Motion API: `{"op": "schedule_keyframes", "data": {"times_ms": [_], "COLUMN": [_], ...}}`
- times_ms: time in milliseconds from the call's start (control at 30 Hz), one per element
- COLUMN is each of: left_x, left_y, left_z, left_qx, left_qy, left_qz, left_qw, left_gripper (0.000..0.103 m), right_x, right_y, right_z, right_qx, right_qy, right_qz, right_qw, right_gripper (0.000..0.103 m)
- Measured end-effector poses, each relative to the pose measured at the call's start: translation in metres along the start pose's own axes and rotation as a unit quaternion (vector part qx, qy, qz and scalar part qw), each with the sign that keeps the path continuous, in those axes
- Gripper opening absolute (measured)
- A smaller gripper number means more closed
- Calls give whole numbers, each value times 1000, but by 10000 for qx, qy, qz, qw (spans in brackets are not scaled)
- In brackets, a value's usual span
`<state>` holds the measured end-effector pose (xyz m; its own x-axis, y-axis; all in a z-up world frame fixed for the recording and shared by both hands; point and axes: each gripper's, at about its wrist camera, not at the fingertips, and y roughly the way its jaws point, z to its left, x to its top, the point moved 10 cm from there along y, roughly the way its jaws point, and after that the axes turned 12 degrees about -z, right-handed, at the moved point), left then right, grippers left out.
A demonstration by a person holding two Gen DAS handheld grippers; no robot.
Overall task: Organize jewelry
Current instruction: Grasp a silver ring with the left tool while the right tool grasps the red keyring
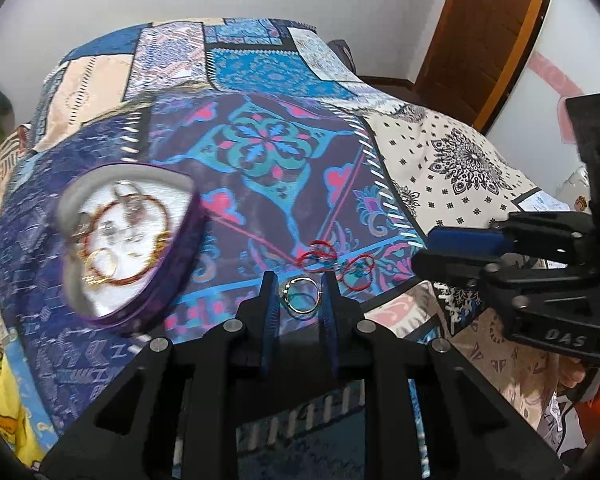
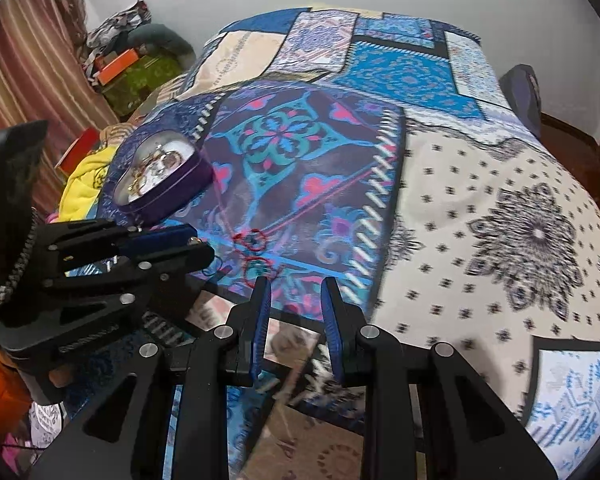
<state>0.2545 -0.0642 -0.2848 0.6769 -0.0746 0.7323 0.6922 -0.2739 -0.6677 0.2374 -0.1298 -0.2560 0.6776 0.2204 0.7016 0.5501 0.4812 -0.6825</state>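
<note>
The left gripper [image 1: 299, 294] brackets a silver ring [image 1: 301, 295]; whether the fingers are touching it cannot be told. Its likely destination, the tin [image 1: 172, 256], lies at 9 o'clock and already holds bangles. Red bands [image 1: 336, 265] lie just beyond at 1 o'clock. The right gripper [image 2: 295, 295] hovers apart and empty.

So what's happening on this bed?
A person is sorting jewelry into a purple heart-shaped tin on a patchwork bedspread. The left gripper, jaws open, straddles a metal ring. Red hoops lie loose beyond it. The right gripper hovers open and empty nearby.
</note>
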Motion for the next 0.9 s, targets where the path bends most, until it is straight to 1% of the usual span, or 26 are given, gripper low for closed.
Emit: {"op": "schedule_keyframes", "data": {"times_ms": [167, 367, 633, 667, 700, 733, 767, 900], "left_x": [-3, -7, -9, -9, -9, -9, -9, -7], "left_y": [-11, -16, -15, -15, -16, -17, -18, -25], "left_z": [14, 25, 27, 27, 26, 26, 27, 27], "left_qx": [91, 131, 82, 77, 71, 71, 74, 84], "left_qy": [-52, -178, -267, -277, -288, -292, -294, -321], "left_qz": [-36, -64, -76, -83, -90, -95, -101, -152], "left_qw": [9999, 9997, 9996, 9996, 9995, 9995, 9995, 9993], "left_gripper": [21, 21, 21, 21, 21, 21, 21, 21], "right_x": [0, -4, -4, -3, -3, -2, -1, 2], "right_y": [16, 40, 47, 47, 47, 47, 48, 46], "right_z": [18, 24, 28, 29, 29, 27, 27, 26], "right_qx": [127, 30, -158, -165, -184, -224, -221, -185], "right_qy": [-155, -275, -523, -530, -532, -527, -502, -363], "right_qz": [99, 350, 214, 195, 169, 155, 159, 150], "right_qw": [9997, 9990, 9983, 9983, 9983, 9982, 9984, 9991], "right_gripper": [23, 23, 23, 22, 16, 13, 8, 7]}}
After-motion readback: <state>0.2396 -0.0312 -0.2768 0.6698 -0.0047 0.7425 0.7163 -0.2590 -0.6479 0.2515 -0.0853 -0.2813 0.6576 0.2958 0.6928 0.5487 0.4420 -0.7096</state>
